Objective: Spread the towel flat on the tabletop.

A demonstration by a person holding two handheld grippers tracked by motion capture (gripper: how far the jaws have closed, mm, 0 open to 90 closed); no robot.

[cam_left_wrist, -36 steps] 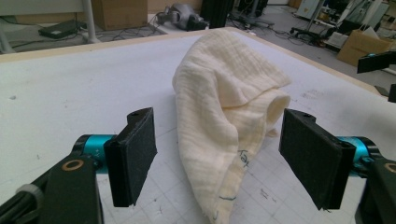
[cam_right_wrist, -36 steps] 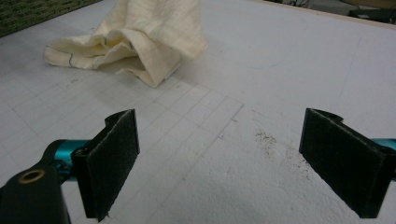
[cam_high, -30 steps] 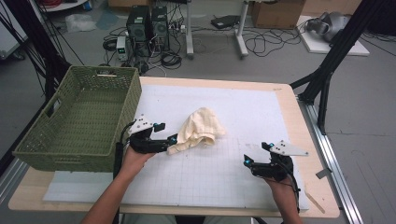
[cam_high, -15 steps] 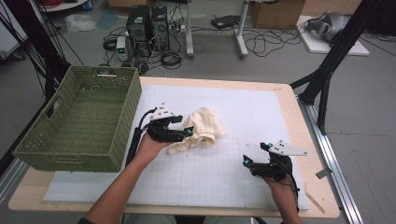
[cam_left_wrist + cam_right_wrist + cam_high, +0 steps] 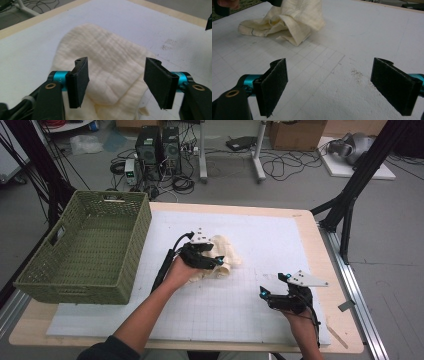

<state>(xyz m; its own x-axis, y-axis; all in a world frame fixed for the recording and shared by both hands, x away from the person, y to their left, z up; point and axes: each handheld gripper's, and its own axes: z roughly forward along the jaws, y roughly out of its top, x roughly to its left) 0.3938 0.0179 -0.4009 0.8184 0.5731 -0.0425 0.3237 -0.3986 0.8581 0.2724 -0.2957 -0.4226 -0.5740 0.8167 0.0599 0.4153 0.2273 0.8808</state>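
White gridded mat (image 5: 260,245): left gripper (image 5: 116,82) wide open over cream cloth (image 5: 110,65).
Right gripper (image 5: 337,86), at five o'clock, gapes empty; a shallow pinch could slip off a single fold.

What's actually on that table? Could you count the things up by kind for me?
Green woven basket: 1
Cream cloth: 1
Hand-held tongs: 2, the left tongs open over the cloth, the right tongs open above the white mat
White mat: 1
Total: 5

Bench (image 5: 280,235) surface open across its middle and right — passage unobstructed there. Green basket (image 5: 90,252) blocks the left edge; crumpled cream cloth (image 5: 227,255) lies near centre, well apart from the right tool (image 5: 266,292).
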